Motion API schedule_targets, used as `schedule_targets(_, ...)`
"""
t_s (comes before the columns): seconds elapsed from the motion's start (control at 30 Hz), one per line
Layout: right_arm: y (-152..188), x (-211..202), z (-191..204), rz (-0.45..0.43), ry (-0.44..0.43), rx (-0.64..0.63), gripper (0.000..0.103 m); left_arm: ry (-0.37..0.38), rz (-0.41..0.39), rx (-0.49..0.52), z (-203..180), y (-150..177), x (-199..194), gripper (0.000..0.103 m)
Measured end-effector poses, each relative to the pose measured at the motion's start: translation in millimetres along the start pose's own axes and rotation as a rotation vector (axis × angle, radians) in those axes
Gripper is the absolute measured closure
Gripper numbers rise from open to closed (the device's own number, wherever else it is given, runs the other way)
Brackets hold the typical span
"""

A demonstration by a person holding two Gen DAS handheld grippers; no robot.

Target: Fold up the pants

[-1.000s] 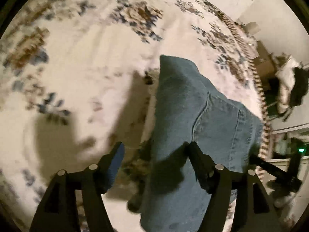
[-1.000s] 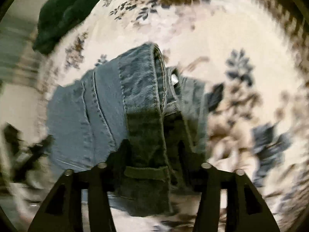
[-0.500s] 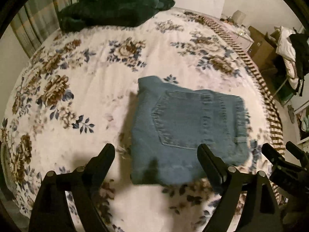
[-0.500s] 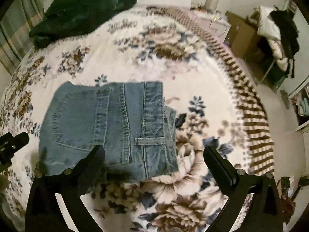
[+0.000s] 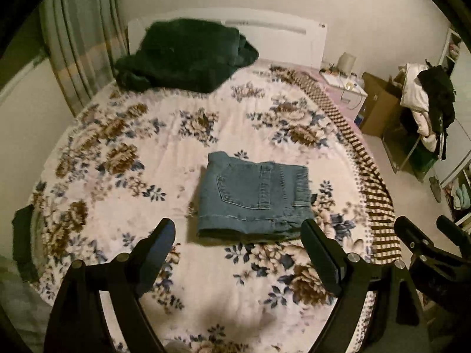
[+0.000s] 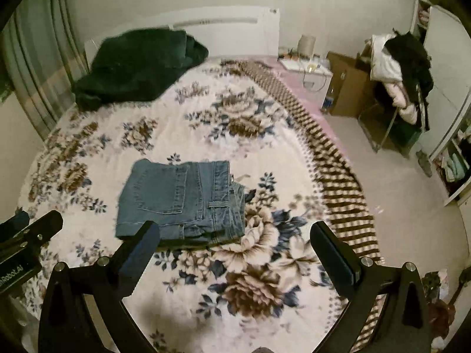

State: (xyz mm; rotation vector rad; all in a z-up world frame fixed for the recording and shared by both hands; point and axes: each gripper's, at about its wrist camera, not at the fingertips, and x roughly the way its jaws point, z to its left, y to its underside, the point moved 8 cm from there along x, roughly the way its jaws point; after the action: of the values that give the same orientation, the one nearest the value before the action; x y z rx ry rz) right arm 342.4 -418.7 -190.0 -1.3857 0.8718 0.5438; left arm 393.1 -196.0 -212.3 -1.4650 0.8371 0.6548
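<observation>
Lying flat on the bed (image 5: 206, 288), the pants (image 5: 254, 198) are folded into a small blue square. In the left wrist view they sit in the middle of the frame, on the flowery blanket (image 5: 164, 135). A back pocket faces up. In the right wrist view the pants (image 6: 182, 197) sit left of the middle, with the belt part on their right side.

The left gripper (image 5: 238, 253) hangs above the blanket at the bottom of the frame. Its jaws are spread wide and hold nothing. The pants lie past its tips, not touching them. The right gripper (image 6: 235, 250) is the same, with jaws spread wide and nothing between them. Its left tip shows in front of the near edge of the pants.

A dark green blanket (image 5: 185, 56) is bunched up in the upper left of the frame, by the white headboard (image 5: 282, 41). A chair piled with clothes (image 5: 424, 103) stands on the floor at the right.
</observation>
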Motion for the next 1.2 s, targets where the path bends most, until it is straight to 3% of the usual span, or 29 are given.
schedule_targets(0.33, 6.7, -196.3, -19.5, -0.189, 0.003, -0.059, 0.000, -0.035, -0.150, -0.020, -17.7, 17.8, -153.8, 0.016)
schedule_targets(0.6, 23.4, -308.9, -17.6, -0.246, -0.029, -0.063, 0.000, -0.039, -0.217, -0.019, -16.8, 28.8, -229.4, 0.016)
schedule_targets(0.83, 29.4, -369.7, -10.1, -0.271, -0.034, -0.046, 0.000, -0.041, -0.244, -0.009, -5.1, 35.3, -262.4, 0.016)
schedule_targets(0.9, 29.1, -376.7, -8.5, -0.275, -0.027, -0.046, 0.000, -0.038, -0.247, -0.005, -1.4, 37.6, -266.6, 0.011)
schedule_targets(0.93, 29.3, -379.0, -7.2, -0.273, -0.029, -0.041, 0.000, -0.035, -0.245, -0.005, -0.5, 38.4, -267.3, 0.003)
schedule_targets(1.2, 26.8, -373.8, -3.9, -0.245, -0.037, -0.023, 0.000, -0.056, -0.249, -0.002, 7.4, 45.9, -273.2, 0.002)
